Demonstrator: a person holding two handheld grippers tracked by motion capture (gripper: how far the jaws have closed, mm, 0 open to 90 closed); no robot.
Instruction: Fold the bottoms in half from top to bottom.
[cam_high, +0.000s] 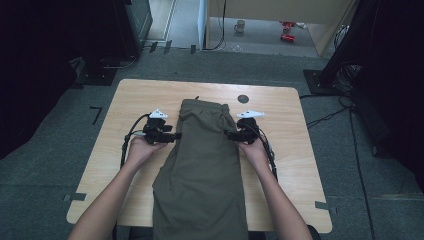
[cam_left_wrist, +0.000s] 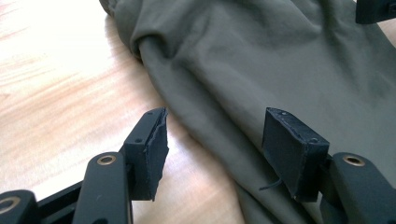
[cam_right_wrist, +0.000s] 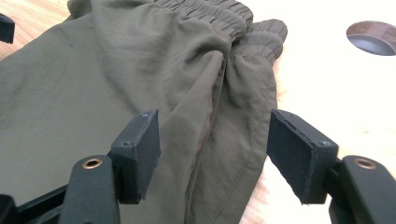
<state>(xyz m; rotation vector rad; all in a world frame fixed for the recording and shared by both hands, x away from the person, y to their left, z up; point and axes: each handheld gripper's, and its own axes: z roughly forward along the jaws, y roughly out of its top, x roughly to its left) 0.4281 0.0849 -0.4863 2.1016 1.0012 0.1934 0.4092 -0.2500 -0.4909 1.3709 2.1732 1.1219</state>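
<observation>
Olive trousers (cam_high: 202, 165) lengthwise on wooden table (cam_high: 290, 115), left gripper (cam_high: 176, 135), right gripper (cam_high: 226, 134) flanking

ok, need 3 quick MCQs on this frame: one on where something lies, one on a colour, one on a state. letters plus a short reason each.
1. Where do the trousers lie on the table?
A. along its middle, between the two grippers
B. in its far left corner
C. rolled up at its right edge

2. What colour are the trousers?
A. red
B. olive green
C. white

3. How do the left gripper's jaws stand?
A. clamped on the waistband
C. shut on nothing
B. apart, pressing on nothing

Key: 1 A, the high view shows them between the left gripper and the right gripper. 2 B, olive in all views. 3 B, a gap shows between the pads.
</observation>
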